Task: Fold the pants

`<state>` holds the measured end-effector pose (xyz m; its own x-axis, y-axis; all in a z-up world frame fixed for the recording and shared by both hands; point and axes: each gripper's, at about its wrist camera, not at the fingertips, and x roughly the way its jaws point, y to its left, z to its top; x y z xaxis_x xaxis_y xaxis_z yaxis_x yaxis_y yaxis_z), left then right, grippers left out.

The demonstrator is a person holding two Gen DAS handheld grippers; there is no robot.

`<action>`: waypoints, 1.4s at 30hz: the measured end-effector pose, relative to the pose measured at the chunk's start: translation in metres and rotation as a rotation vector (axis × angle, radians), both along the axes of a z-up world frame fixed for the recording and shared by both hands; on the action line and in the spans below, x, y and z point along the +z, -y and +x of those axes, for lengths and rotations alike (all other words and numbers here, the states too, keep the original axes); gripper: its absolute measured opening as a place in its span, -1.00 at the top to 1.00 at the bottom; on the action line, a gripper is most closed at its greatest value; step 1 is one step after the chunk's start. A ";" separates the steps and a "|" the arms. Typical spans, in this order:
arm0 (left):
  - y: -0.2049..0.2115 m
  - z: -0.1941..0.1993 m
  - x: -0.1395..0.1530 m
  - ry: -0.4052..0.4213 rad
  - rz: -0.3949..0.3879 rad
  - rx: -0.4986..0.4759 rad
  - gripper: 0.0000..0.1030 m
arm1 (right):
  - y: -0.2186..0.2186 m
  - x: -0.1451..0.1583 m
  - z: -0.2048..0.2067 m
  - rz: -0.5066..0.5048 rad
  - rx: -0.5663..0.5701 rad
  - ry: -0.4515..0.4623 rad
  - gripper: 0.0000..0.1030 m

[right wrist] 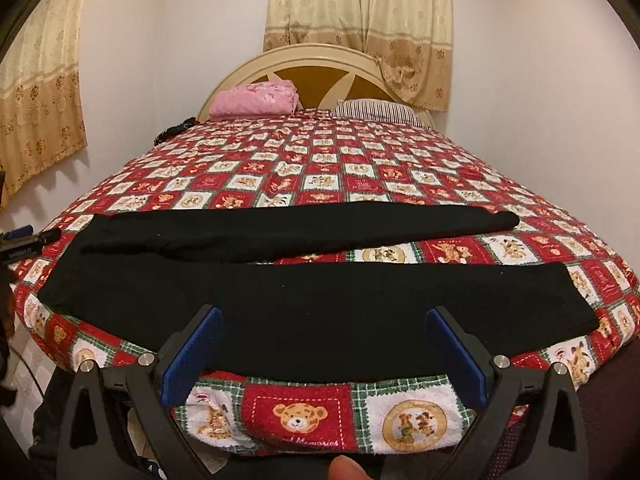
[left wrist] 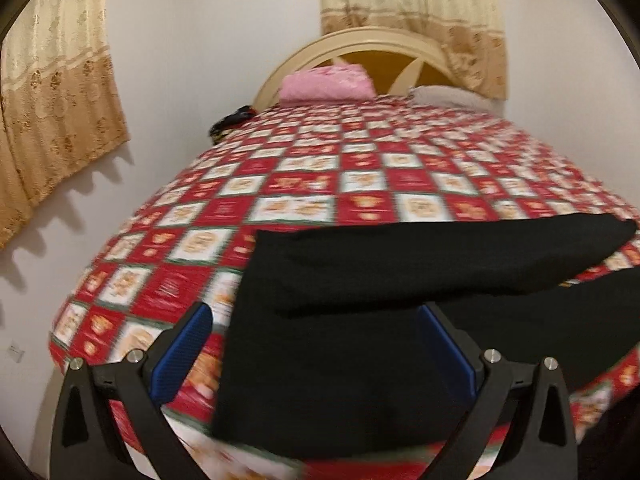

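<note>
Black pants [right wrist: 304, 304] lie flat across the near end of the bed, waist at the left, two legs spread to the right with a strip of bedspread between them. In the left wrist view the pants [left wrist: 360, 320] fill the lower middle, the waist end nearest. My left gripper [left wrist: 316, 336] is open above the waist end, holding nothing. My right gripper [right wrist: 324, 340] is open over the near leg, by the bed's front edge, holding nothing. The left gripper's tip [right wrist: 28, 242] shows at the far left of the right wrist view.
The bed has a red and white checked bear-print bedspread [right wrist: 320, 160]. A pink folded cloth [right wrist: 256, 102] and a striped pillow [right wrist: 376, 112] lie by the headboard [right wrist: 312, 64]. A dark item [right wrist: 174, 130] sits at the far left edge. Curtains [right wrist: 360, 20] hang behind.
</note>
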<state>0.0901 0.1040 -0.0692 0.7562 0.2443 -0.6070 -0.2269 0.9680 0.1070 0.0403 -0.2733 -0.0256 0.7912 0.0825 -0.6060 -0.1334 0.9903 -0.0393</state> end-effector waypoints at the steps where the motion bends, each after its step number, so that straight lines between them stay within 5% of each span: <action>1: -0.009 0.006 -0.001 -0.004 0.009 0.008 -1.00 | 0.000 -0.001 0.003 -0.002 -0.001 -0.004 -0.98; 8: -0.075 0.065 -0.025 -0.080 -0.023 0.027 -1.00 | 0.016 -0.004 0.034 -0.017 -0.012 -0.013 -0.98; 14: -0.086 0.108 -0.050 -0.164 -0.125 -0.041 -0.45 | 0.047 -0.004 0.072 -0.020 -0.056 -0.050 -0.84; 21: -0.101 0.144 -0.062 -0.211 -0.177 -0.073 -0.41 | 0.087 0.003 0.102 -0.027 -0.129 -0.075 -0.78; 27: -0.105 0.158 -0.075 -0.266 -0.218 -0.111 0.03 | 0.115 0.001 0.122 -0.015 -0.165 -0.089 -0.76; 33: -0.107 0.160 -0.070 -0.251 -0.242 -0.170 0.57 | 0.164 0.001 0.164 -0.031 -0.247 -0.110 -0.48; 42: -0.103 0.165 -0.070 -0.251 -0.212 -0.201 0.67 | 0.244 0.008 0.237 -0.048 -0.362 -0.129 -0.34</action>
